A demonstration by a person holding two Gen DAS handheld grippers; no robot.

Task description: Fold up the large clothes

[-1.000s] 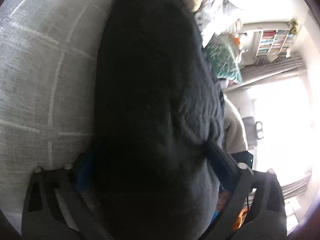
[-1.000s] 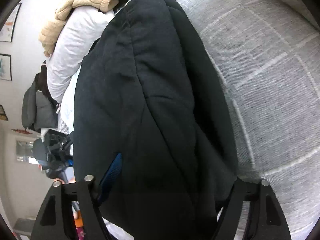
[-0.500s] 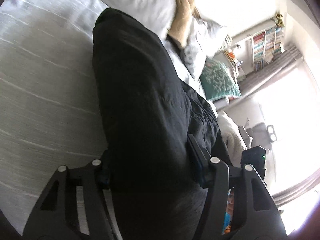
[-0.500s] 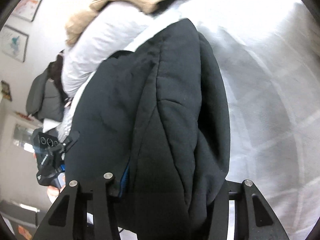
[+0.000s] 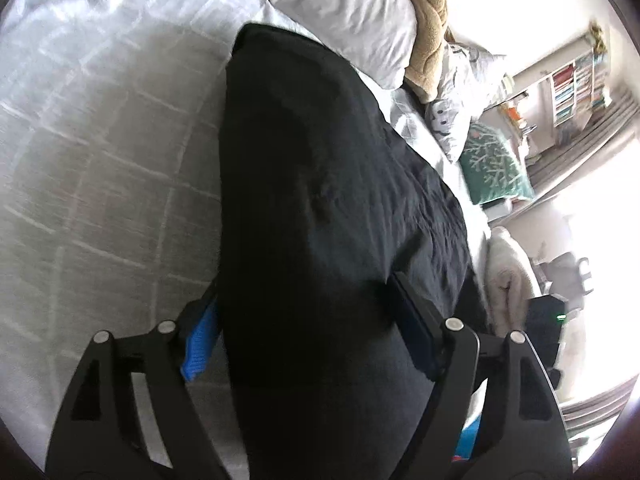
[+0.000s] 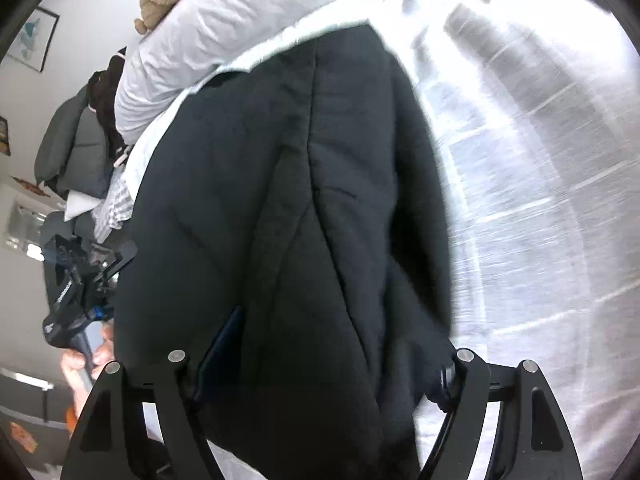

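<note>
A large black garment (image 5: 320, 200) lies stretched over the grey checked bedspread (image 5: 100, 160). My left gripper (image 5: 308, 320) has its blue-padded fingers (image 5: 198, 344) on either side of a thick bunch of the garment's near edge and is shut on it. In the right wrist view the same garment (image 6: 300, 200) is bunched between my right gripper's (image 6: 320, 352) fingers, which are shut on it. Folds and a seam run up the cloth. The fingertips are mostly hidden by the cloth.
White pillows (image 5: 340, 12) and a tan blanket (image 5: 428, 40) lie at the head of the bed. A teal cushion (image 5: 496, 168) and a bookshelf (image 5: 576, 88) stand to the right. In the right wrist view, dark clothes (image 6: 80, 136) are piled at the left, and the bedspread (image 6: 540, 200) lies right.
Both grippers have lifted and tilted towards the head of the bed with the garment held. The pillows came into view and the garment's far edge shifted lower in both views.
</note>
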